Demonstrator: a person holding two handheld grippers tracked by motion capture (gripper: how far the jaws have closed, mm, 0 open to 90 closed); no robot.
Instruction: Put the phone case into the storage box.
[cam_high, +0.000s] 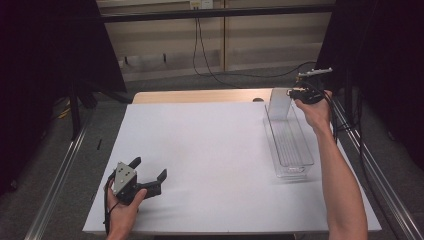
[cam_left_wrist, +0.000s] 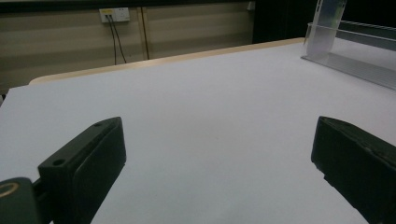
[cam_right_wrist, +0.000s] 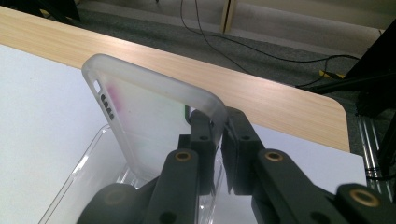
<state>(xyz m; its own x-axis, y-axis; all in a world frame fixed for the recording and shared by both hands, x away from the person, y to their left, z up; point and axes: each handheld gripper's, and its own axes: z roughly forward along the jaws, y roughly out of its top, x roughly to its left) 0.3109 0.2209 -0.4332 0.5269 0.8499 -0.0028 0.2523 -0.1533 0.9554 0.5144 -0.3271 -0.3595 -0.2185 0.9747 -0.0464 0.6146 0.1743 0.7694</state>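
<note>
A translucent frosted phone case (cam_high: 279, 102) stands upright at the far end of a long clear plastic bin (cam_high: 292, 150) on the right side of the table. My right gripper (cam_high: 291, 93) reaches it from the right, held by a hand. In the right gripper view the black jaws (cam_right_wrist: 220, 135) pinch the case's (cam_right_wrist: 149, 116) rounded corner edge above the bin (cam_right_wrist: 79, 182). My left gripper (cam_high: 149, 168) rests near the front left of the white mat, open, with nothing between its jaws (cam_left_wrist: 217, 154). The case (cam_left_wrist: 327, 18) and bin (cam_left_wrist: 355, 60) show far off in the left gripper view.
A white mat (cam_high: 210, 160) covers the wooden table (cam_high: 200, 96), whose bare strip runs along the far edge. Cables (cam_high: 220, 75) trail on the floor behind. Metal rails (cam_high: 60, 175) flank both sides, and dark curtains hang at the left and right.
</note>
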